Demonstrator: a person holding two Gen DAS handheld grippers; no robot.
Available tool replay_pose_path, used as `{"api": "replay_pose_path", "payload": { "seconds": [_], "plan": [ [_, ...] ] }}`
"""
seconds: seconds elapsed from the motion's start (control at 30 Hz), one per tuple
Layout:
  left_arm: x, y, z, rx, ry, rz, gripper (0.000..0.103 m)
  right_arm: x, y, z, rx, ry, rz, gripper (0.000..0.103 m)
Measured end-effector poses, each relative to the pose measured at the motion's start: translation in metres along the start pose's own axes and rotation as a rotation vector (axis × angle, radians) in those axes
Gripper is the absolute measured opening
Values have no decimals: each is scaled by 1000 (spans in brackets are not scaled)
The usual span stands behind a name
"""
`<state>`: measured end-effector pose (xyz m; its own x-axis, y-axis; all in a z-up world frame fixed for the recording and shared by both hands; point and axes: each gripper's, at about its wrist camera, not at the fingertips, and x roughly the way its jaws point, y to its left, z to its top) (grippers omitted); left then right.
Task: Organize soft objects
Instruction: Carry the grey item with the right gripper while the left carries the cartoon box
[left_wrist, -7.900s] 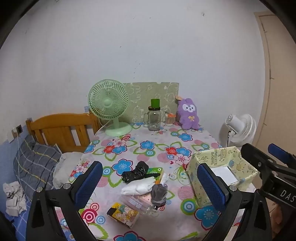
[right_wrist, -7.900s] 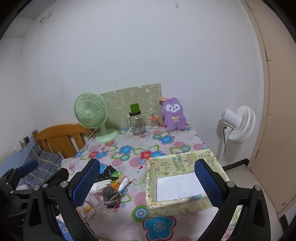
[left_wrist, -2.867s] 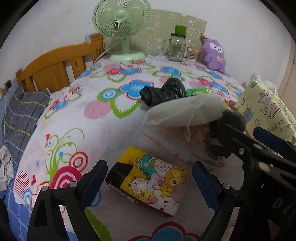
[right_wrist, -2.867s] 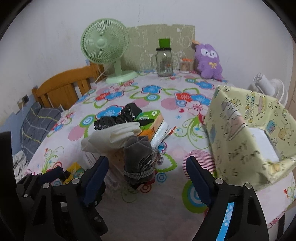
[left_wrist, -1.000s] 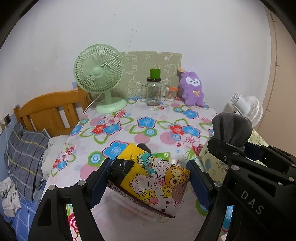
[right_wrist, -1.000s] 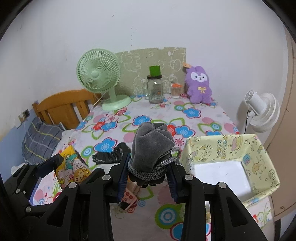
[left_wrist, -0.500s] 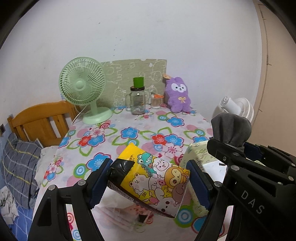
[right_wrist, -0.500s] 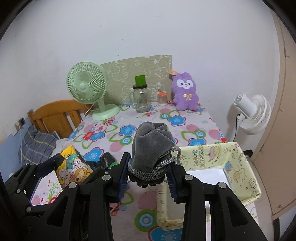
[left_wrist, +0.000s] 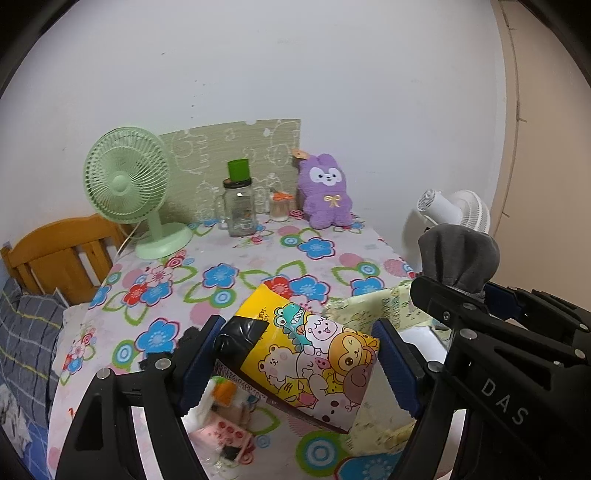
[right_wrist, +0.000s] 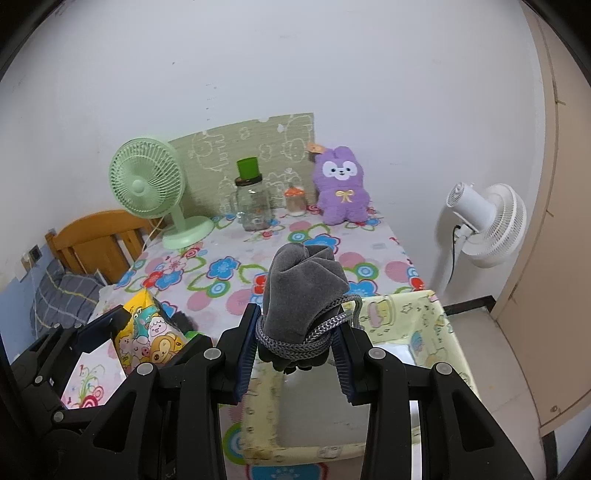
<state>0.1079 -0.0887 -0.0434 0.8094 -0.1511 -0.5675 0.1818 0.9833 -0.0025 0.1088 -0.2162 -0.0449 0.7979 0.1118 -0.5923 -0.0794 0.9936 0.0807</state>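
Both grabs are off the table now: left gripper (left_wrist: 297, 363) lifted the cartoon pack (left_wrist: 306, 360), right gripper (right_wrist: 295, 345) carried the grey pouch (right_wrist: 304, 295) over the yellow box (right_wrist: 417, 328), lower frame.

"DAS" in white letters on right tongs (left_wrist: 476, 295) body, other print illegible

A yellow cartoon-animal packet (left_wrist: 308, 356) hangs tilted above the table's near edge. Right of it, a grey drawstring pouch (right_wrist: 304, 295) sits upright over the open yellow box (right_wrist: 439, 328).
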Motion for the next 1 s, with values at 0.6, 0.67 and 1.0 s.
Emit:
{"api": "replay_pose_path", "payload": {
  "seconds": [0.6, 0.67, 1.0],
  "plan": [
    [40, -64, 10, 90, 42, -121, 82, 15, -59, 2, 43, 24, -63, 41],
    [44, -69, 9, 92, 51, -146, 82, 18, -64, 1, 47, 31, -67, 41],
    [72, -84, 3, 100, 107, -190, 85, 40, -79, -6, 47, 84, -72, 41]
  ]
}}
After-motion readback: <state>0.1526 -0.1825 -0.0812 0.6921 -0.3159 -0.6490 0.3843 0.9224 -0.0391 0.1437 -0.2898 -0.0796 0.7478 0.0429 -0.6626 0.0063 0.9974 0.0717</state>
